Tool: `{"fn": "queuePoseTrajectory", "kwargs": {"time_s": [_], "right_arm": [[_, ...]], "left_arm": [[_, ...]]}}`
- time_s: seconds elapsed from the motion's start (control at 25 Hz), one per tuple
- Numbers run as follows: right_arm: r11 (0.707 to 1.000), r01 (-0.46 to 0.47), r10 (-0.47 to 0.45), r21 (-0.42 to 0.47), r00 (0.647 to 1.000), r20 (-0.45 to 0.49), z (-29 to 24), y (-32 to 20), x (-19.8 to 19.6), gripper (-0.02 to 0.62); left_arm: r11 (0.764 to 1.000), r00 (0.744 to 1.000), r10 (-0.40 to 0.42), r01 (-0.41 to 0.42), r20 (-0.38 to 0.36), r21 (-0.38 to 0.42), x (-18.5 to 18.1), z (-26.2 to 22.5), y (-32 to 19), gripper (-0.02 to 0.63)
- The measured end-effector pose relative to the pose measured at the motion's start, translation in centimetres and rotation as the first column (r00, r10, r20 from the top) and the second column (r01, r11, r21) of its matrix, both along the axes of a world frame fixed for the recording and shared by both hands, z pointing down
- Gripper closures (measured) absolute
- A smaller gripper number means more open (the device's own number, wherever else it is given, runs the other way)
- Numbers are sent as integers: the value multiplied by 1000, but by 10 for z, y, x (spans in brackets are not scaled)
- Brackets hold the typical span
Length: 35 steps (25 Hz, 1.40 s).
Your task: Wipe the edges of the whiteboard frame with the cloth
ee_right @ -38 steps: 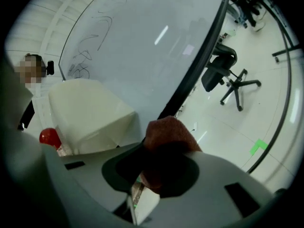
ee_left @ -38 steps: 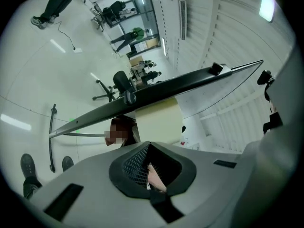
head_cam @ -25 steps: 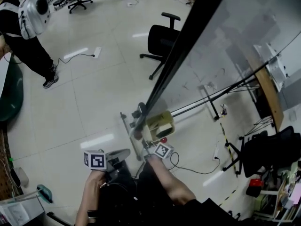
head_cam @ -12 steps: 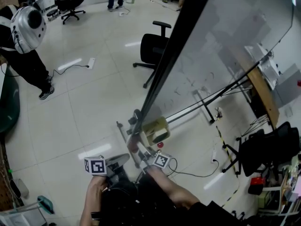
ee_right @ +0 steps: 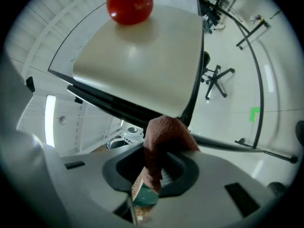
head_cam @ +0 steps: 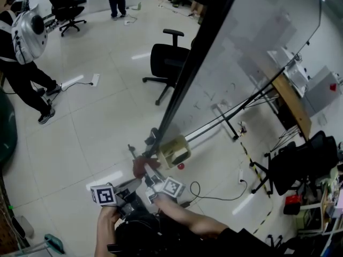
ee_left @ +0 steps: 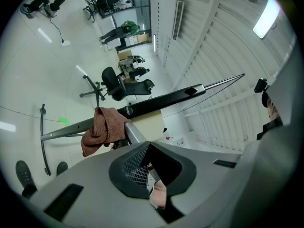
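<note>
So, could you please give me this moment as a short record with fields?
cloth: reddish-brown, bunched, up against the lower end of the frame
right gripper: fingers shut on the cloth
left gripper: apart from the cloth; finger state unclear
whiteboard frame: black, runs diagonally across the head view
beige tray: mounted just above the cloth
red ball: at the beige tray's edge
surroundings: office chair and a standing person on the tiled floor

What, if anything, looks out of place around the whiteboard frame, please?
Nothing looks spilled or broken. The right claw holds the brown cloth at the lower corner of the black frame, as expected. Only the red round object by the beige box seems unexplained.
</note>
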State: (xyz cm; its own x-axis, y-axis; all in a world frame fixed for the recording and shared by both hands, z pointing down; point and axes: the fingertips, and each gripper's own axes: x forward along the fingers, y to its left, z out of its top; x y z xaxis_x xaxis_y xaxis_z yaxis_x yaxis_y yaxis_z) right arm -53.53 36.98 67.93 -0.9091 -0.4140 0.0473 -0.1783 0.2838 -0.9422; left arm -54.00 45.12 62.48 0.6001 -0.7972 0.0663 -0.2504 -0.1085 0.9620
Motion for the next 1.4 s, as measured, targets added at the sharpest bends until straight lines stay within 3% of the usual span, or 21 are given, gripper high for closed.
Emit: {"fn": "queuePoseTrajectory", "kwargs": {"time_s": [0.2,0.52,0.8,1.4], "right_arm": [[999,-20,22,46,999,-39,-36,-1,-1,514],[996,-39,36,80,999,34,-97,3,-9,514],[989,-56,46,134,996,77,-144,-1,-2,514],[965,-68,16,255,980,200,-227,2,13,514]], "left_arm": [[999,1000,-1,1,0,48,-7,-20,1,611],[980,998,9,3,-58,199,-15,-70,-3,611],[955,997,66,-56,-27,291,-1,-124,-15,611],[913,993,111,-114,29,391,14,-183,-14,611]]}}
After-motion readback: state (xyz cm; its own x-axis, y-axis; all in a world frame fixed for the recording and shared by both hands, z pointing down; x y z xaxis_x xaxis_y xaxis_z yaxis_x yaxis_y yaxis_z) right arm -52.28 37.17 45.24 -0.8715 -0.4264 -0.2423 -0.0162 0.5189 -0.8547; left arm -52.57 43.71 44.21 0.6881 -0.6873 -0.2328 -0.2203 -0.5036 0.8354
